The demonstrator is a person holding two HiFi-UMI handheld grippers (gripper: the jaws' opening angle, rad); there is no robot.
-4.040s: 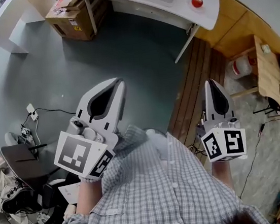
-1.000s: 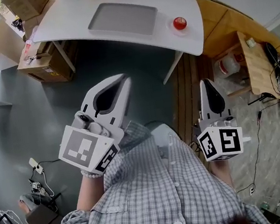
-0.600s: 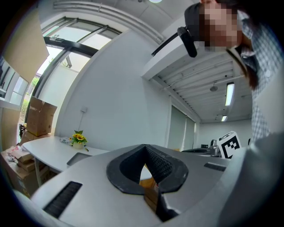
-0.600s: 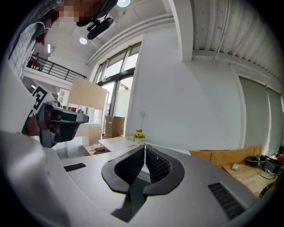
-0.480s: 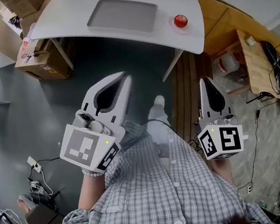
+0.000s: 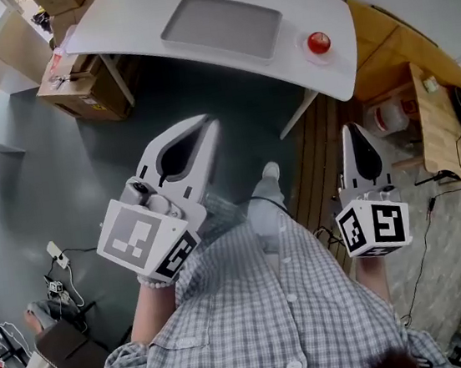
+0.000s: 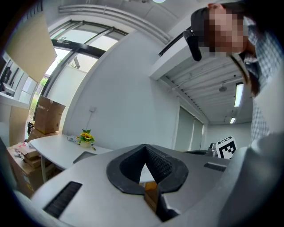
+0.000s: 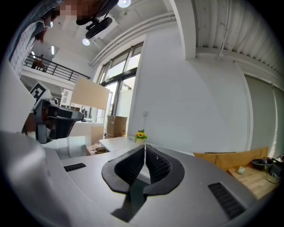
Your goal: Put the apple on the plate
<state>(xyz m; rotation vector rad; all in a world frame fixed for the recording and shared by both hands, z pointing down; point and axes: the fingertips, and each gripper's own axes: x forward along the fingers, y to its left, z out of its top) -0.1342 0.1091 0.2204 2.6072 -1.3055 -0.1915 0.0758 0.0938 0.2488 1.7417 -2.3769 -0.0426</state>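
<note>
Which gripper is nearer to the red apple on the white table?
Right. The right gripper is nearly in line with the apple, short of the table; the left gripper is farther off to its left.

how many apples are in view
1: a red apple near the right end of the white table in the head view. Neither gripper view shows it; others may be hidden.

A white table (image 6: 150, 17) stands on grey floor (image 6: 59, 159) beside cardboard boxes (image 6: 83, 89).
</note>
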